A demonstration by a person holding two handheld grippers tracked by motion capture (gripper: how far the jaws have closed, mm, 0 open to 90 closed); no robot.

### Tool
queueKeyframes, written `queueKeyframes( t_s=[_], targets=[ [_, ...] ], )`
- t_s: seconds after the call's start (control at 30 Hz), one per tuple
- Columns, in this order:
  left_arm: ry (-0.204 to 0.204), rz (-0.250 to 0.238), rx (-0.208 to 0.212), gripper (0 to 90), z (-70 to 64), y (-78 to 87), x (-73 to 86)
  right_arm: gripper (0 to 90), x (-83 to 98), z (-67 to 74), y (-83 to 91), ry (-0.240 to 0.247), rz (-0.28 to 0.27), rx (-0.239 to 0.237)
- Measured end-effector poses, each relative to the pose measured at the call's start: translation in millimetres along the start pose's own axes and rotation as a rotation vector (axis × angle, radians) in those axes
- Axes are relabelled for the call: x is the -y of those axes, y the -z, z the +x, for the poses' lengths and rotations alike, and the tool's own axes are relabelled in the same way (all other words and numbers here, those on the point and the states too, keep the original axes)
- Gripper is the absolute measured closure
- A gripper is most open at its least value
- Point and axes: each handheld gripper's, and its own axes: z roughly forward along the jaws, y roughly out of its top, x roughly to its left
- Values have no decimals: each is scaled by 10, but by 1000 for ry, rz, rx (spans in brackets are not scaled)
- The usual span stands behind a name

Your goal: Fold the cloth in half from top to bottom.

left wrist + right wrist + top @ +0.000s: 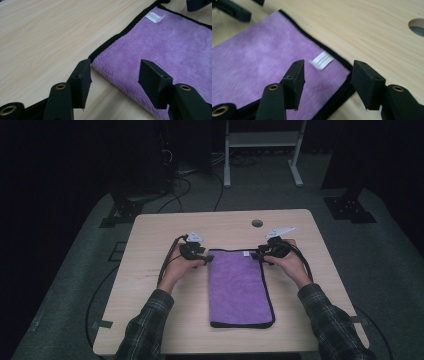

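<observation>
A purple towel (240, 287) with black trim lies folded lengthwise in the middle of the wooden table (150, 245). A white label (246, 253) marks its far edge. My left gripper (207, 258) is at the towel's far left corner. In the left gripper view its jaws (115, 67) stand open over that corner of the towel (175, 45), not pressing it. My right gripper (257, 256) is at the far right corner. Its jaws (329, 67) stand open over the towel (249, 62), close to the label (322, 60).
A round hole (257, 223) is cut in the table beyond the towel. Bare tabletop lies on both sides of the towel. Beyond the table stand a white frame (262, 140) and dark stands, with cables on the floor.
</observation>
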Motion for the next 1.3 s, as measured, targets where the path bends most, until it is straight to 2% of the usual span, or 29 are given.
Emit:
queueKeyframes(
  t_s=[0.1,0.2,0.33,0.37,0.47,0.53,0.57,0.63,0.67,0.73,0.77,0.9,0.93,1.0,1.13,1.2,1.23,1.3],
  targets=[
    [6,11,-9,417,26,-118,-30,393,10,-64,-101,-3,32,21],
    [21,7,-8,409,54,-197,-27,351,6,-110,-182,-11,34,36],
    [27,22,-11,400,71,-266,-15,338,22,-133,-266,-24,36,42],
    [26,32,-10,399,81,-299,-16,317,51,-135,-313,-24,63,54],
    [32,32,-4,398,87,-325,-16,320,68,-138,-327,-29,56,54],
    [26,42,-2,400,97,-343,-9,352,65,-135,-318,-22,66,53],
    [28,41,5,412,96,-354,-2,389,68,-129,-316,-3,65,53],
    [25,40,12,456,93,-359,4,460,65,-106,-299,1,76,49],
    [26,39,16,456,94,-357,3,460,65,-106,-299,1,76,49],
    [31,39,24,548,90,-352,0,564,61,-94,-285,-11,80,37],
    [35,40,35,548,89,-350,-1,564,61,-94,-285,-11,80,37],
    [74,53,66,759,61,-349,-16,716,50,-58,-279,-26,95,10],
    [74,53,66,771,61,-349,-16,716,50,-58,-279,-26,95,10],
    [80,57,60,783,40,-346,-24,740,48,-48,-278,-36,99,10],
    [65,57,30,803,22,-312,-67,759,9,-41,-263,-36,92,22],
    [59,40,14,804,27,-276,-115,760,-6,-37,-252,-38,89,26],
    [55,25,4,805,31,-251,-144,762,-62,-38,-207,-34,62,39],
    [48,-9,-19,805,45,-188,-225,762,-90,-38,-184,-40,46,42]
  ],
)
